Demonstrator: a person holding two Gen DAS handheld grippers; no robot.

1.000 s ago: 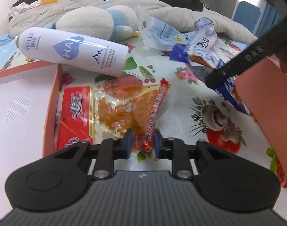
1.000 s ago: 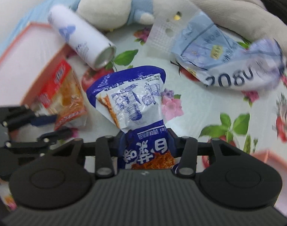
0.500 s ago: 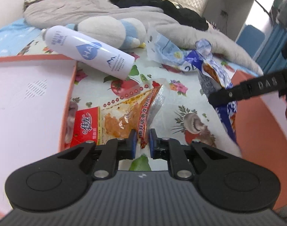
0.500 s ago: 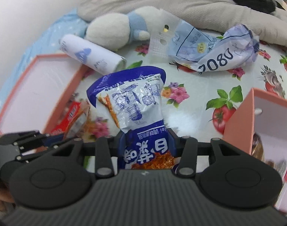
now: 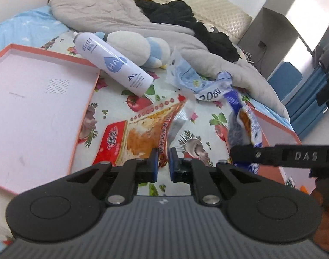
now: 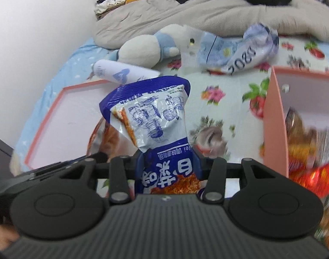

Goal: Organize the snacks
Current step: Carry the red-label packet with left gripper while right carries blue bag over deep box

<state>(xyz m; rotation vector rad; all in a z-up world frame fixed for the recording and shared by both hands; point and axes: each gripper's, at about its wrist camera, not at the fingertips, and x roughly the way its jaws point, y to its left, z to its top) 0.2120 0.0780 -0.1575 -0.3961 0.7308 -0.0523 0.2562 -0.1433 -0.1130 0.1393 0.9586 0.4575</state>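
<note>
Your left gripper (image 5: 163, 161) has its jaws closing on the sealed edge of the red and clear plastic snack packet (image 5: 140, 133). Only that thin seam sits between the blue pads, so the packet hangs off them over the flowered tablecloth (image 5: 203, 116), beside the shallow pink box lid (image 5: 35, 99).

Your right gripper (image 6: 168, 168) is clamped around the lower part of the crinkled blue and white snack bag (image 6: 153, 116) — the bag stands upright out of the fingers, which squeeze its bulk rather than an edge, so the hold looks firm.

The open pink cardboard box (image 6: 274, 125) to your right already holds shiny snack packs, so I judge both packets belong there. The white spray can (image 5: 112, 67) and the plush toy (image 5: 138, 47) — neither a snack — lie well behind.
</note>
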